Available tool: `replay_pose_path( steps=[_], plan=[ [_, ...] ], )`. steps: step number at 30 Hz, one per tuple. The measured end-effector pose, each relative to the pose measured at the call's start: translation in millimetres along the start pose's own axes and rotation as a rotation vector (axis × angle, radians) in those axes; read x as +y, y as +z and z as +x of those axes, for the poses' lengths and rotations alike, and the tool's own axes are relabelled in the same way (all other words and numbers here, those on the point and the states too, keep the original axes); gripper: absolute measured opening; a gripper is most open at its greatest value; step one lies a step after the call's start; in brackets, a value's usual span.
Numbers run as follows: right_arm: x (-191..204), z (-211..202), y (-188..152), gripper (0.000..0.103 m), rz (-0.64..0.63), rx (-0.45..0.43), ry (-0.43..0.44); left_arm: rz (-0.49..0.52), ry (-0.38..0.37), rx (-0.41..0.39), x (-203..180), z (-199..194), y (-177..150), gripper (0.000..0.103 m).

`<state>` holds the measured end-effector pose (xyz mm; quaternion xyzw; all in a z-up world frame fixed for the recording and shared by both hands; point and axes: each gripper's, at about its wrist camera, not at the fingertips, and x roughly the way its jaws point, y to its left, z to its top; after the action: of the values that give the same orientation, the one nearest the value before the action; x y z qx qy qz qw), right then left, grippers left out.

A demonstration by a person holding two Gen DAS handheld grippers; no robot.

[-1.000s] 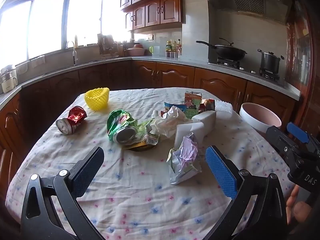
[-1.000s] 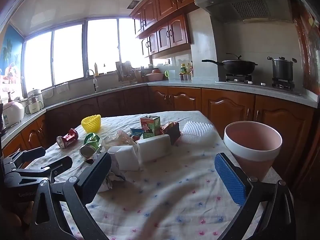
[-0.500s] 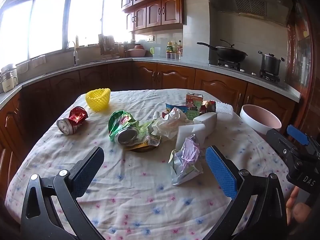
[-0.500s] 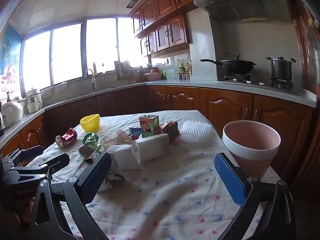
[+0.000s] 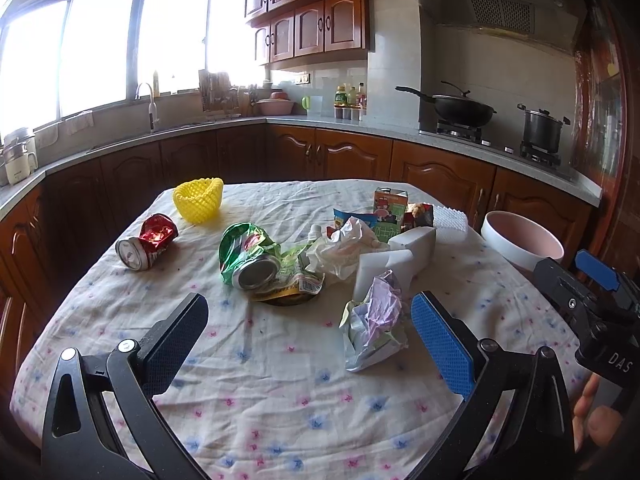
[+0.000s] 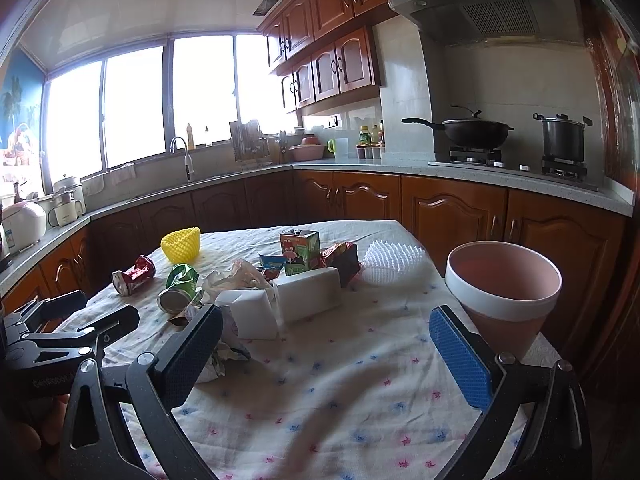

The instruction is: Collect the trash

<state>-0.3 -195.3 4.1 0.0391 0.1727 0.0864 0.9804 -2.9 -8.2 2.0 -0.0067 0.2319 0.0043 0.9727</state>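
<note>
Lying just ahead of the left gripper (image 5: 308,332), slightly toward its right finger, the crumpled pale wrapper (image 5: 374,328) is the nearest piece of trash on the bench (image 5: 280,392); its long axis runs roughly along the line of reach. Both sets of fingers are spread wide and hold nothing. The right gripper (image 6: 326,346) sits nearer the pink bin (image 6: 502,296), which stands at the bench's right edge, so the left looks better placed for this pick.

Two crushed metal drink cans lie on the table, one red (image 5: 149,246) and one green (image 5: 249,261). Two white foam blocks (image 6: 307,293) sit together, beside one pink plastic bin (image 6: 503,292).
</note>
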Motion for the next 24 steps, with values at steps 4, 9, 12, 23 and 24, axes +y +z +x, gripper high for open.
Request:
replay_pose_path(
  steps=[4,9,12,23,24],
  plan=[
    [0,0,0,0.103,0.001,-0.003,0.002,-0.002,-0.002,-0.003,2,0,1,0.103],
    [0,-1,1,0.103,-0.001,-0.005,0.004,-0.006,-0.007,-0.003,7,-1,2,0.103],
    [1,-2,1,0.103,-0.002,-0.007,0.005,-0.007,-0.007,-0.004,9,-1,1,0.103],
    [1,-2,2,0.103,-0.002,-0.007,0.009,-0.005,-0.01,-0.001,8,-3,2,0.103],
    [1,-2,2,0.103,-0.003,-0.007,0.008,-0.007,-0.012,-0.001,12,-2,1,0.103]
  ],
)
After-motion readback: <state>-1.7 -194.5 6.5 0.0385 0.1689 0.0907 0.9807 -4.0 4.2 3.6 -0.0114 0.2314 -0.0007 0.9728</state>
